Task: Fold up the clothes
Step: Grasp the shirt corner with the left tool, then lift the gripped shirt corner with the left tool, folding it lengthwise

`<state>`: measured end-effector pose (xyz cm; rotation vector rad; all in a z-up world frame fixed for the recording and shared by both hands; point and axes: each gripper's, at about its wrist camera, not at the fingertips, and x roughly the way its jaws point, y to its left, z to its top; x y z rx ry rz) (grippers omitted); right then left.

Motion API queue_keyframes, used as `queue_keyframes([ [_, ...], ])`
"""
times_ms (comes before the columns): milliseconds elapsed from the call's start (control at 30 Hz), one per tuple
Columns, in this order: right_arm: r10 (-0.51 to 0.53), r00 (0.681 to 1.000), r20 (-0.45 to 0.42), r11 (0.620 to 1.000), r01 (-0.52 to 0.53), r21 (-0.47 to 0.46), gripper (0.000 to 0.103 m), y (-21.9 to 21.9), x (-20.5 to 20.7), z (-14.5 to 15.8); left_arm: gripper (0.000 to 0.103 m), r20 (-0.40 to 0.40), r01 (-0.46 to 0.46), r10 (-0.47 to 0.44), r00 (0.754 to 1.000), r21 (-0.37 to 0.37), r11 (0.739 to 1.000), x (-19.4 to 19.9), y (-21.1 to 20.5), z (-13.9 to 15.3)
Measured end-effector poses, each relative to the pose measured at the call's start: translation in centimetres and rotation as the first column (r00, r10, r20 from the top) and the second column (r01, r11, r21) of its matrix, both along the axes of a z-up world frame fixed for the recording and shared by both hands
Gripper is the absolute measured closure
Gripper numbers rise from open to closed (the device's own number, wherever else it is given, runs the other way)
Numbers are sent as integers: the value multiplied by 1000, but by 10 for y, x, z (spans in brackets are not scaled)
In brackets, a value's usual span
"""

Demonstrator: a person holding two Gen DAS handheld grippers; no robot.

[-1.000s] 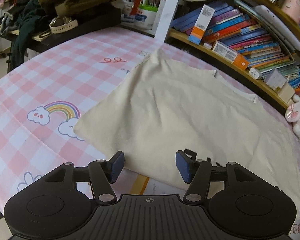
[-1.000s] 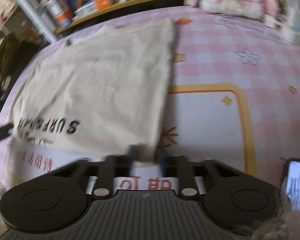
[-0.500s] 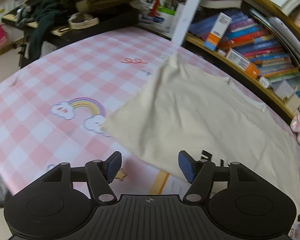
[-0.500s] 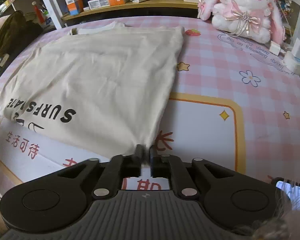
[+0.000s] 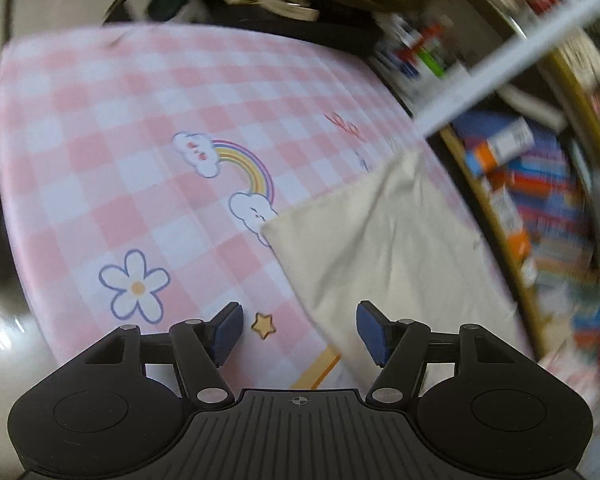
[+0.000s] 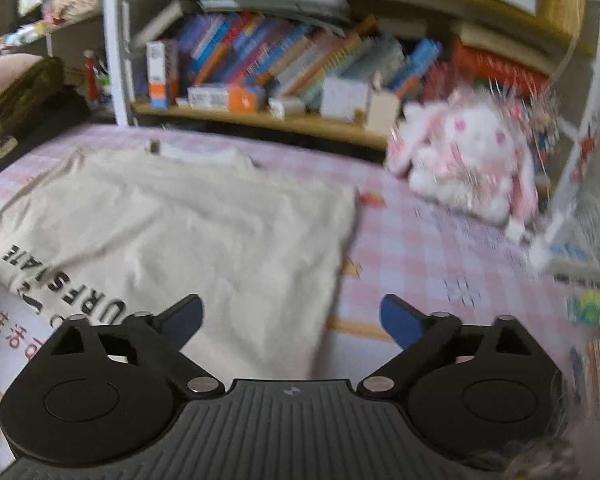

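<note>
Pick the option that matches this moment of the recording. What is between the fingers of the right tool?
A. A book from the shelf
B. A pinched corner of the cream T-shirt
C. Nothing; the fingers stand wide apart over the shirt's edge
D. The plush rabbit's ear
C. The right tool has its jaws spread wide, having just opened, and the cream T-shirt lies flat on the checked tablecloth beyond them, gripped by nothing.

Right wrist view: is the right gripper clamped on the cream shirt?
No. The right gripper stands wide open above the cream shirt, with neither blue pad pressing on the fabric.
</note>
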<state>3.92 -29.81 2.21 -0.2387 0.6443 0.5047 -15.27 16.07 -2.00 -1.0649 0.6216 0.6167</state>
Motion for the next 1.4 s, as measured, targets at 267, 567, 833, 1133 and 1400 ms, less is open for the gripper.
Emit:
queue_keyframes([
  [267, 112, 987, 112, 993, -108, -40, 0, 40, -19, 1, 50, 80, -91, 97, 992, -79, 993, 10, 22, -14],
  [567, 241, 945, 222, 960, -200, -194, 0, 89, -49, -2, 102, 79, -100, 109, 991, -110, 989, 13, 33, -31],
  [833, 261, 946, 193, 952, -220, -211, 0, 144, -66, 0, 102, -1, 190, -192, 981, 143, 971, 32, 25, -10],
  [1133, 353, 925, 140, 923, -320, -214, 0, 221, -87, 1, 59, 233, 176, -116, 966, -257, 950, 24, 79, -61],
  [1400, 521, 852, 43, 844, -507, -178, 0, 308, -106, 0, 99, 213, 199, -142, 967, -280, 939, 32, 98, -63],
])
